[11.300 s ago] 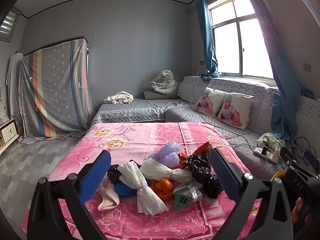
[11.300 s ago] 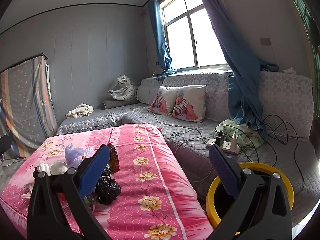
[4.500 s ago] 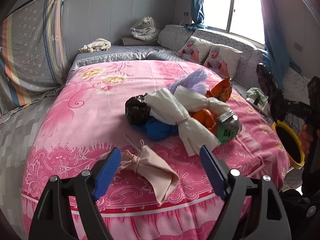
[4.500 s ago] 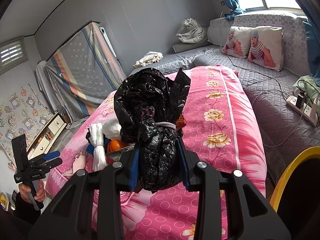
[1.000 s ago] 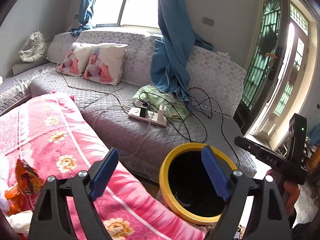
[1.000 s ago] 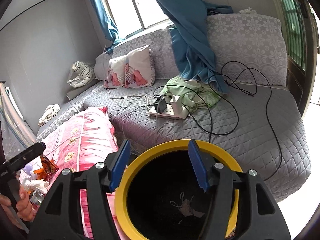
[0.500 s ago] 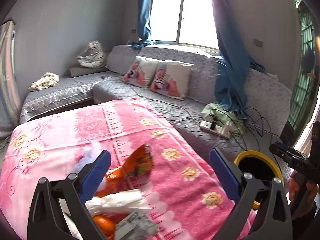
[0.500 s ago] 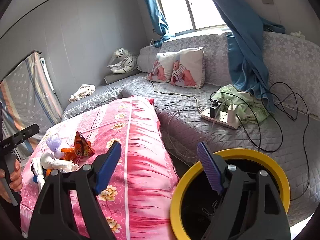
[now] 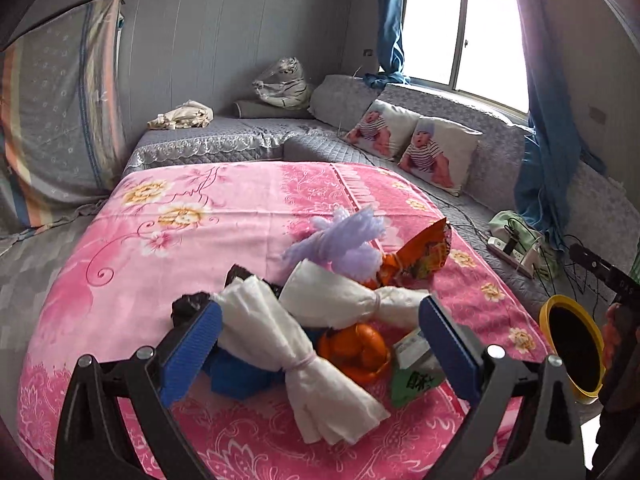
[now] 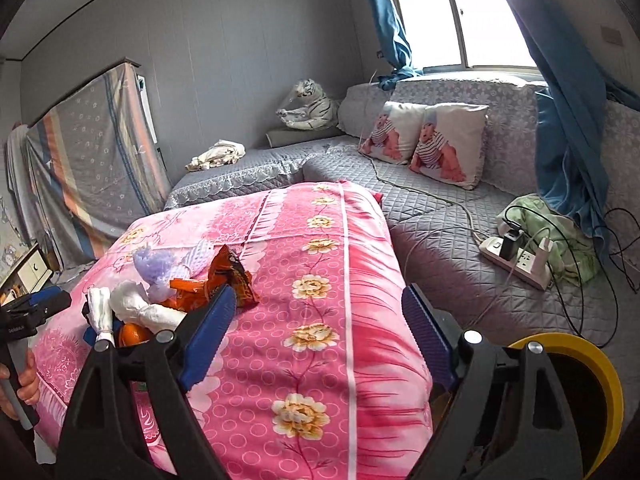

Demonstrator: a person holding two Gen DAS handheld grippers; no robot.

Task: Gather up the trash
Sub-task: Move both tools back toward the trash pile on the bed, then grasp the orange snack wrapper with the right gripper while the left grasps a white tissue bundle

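In the left wrist view, the left tongs (image 9: 320, 344) stand wide with nothing gripped; their jaws have just been opening, and they frame a heap of tied trash on the pink floral bench (image 9: 192, 216). Between the blue pads (image 9: 192, 350) lie a white tied bag (image 9: 288, 356), a second white tied bag (image 9: 352, 300) behind it, an orange bag (image 9: 356, 350), a blue bag (image 9: 236, 376) partly hidden under the white one, and a green-and-white carton (image 9: 416, 372) near the right pad. Farther back sit a lilac bag (image 9: 344, 244), an orange snack wrapper (image 9: 420, 256) and a black bag (image 9: 188, 306) at the left. None of these touches the pads. Off the bench's right edge stands the yellow-rimmed bin (image 9: 572, 344), with the right tongs' black body and a hand (image 9: 616, 328) just beside it. A grey sofa (image 9: 500, 152) with two baby-print cushions (image 9: 416, 148) runs under the window.

In the right wrist view, the right tongs (image 10: 320, 336) are also spread wide and empty, their jaws having just been opening, above the bench's (image 10: 340, 248) near right part. The trash heap (image 10: 168, 292) lies to the left, beyond the left pad, with the snack wrapper (image 10: 232, 276) nearest. The bin (image 10: 592, 384) is at lower right, partly hidden behind the right arm of the tongs. At the far left, a hand (image 10: 20, 376) holds the left tongs (image 10: 36, 304). A power strip (image 10: 516, 260) with cables lies on the sofa (image 10: 440, 236).
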